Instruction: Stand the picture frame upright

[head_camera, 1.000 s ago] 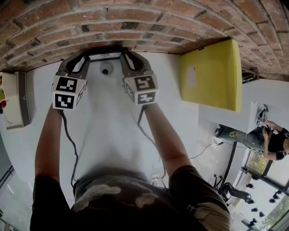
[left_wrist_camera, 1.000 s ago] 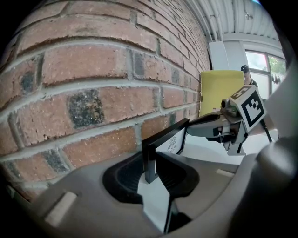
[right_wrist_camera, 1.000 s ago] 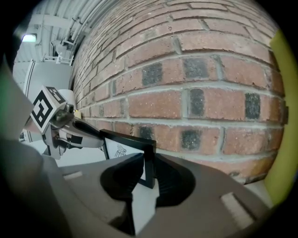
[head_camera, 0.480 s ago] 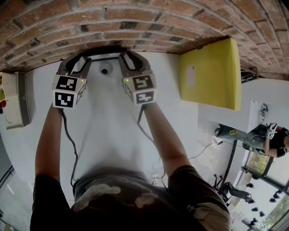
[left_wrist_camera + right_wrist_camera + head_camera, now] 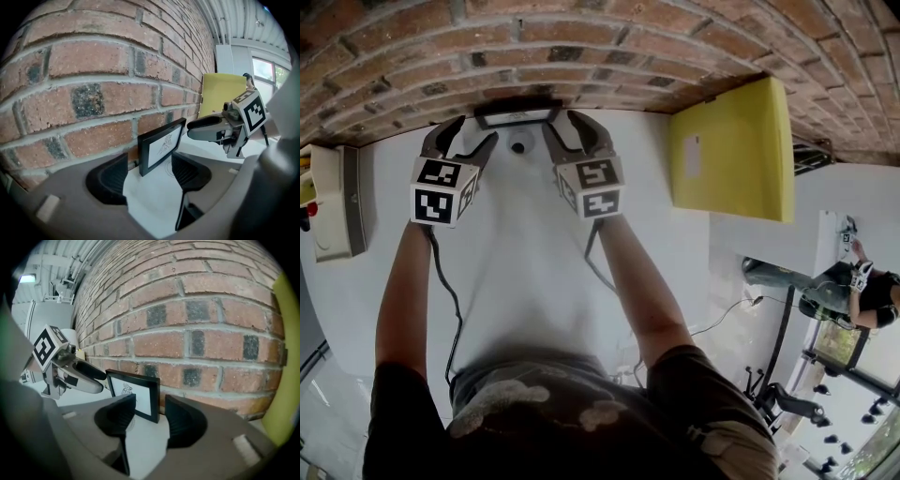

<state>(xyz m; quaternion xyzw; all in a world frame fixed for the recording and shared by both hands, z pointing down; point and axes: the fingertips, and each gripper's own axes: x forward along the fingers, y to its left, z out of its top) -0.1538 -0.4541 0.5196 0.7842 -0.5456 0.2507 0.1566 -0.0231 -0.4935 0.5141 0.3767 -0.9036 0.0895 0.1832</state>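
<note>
The left gripper (image 5: pixel 475 131) sits at the left end of the frame (image 5: pixel 159 145), its fingers (image 5: pixel 107 179) opening and pressing on nothing (the frame shows in the gap, just beyond the tips). The frame stands upright at the far edge of the surface (image 5: pixel 534 262), just in front of the brick wall (image 5: pixel 581 47), long axis running left to right. The right gripper (image 5: pixel 561 122) mirrors this at the right end, fingers opening, clear of the frame. Both are equally near, and the frame lies straight ahead, so pulling back nearward looks safest.
</note>
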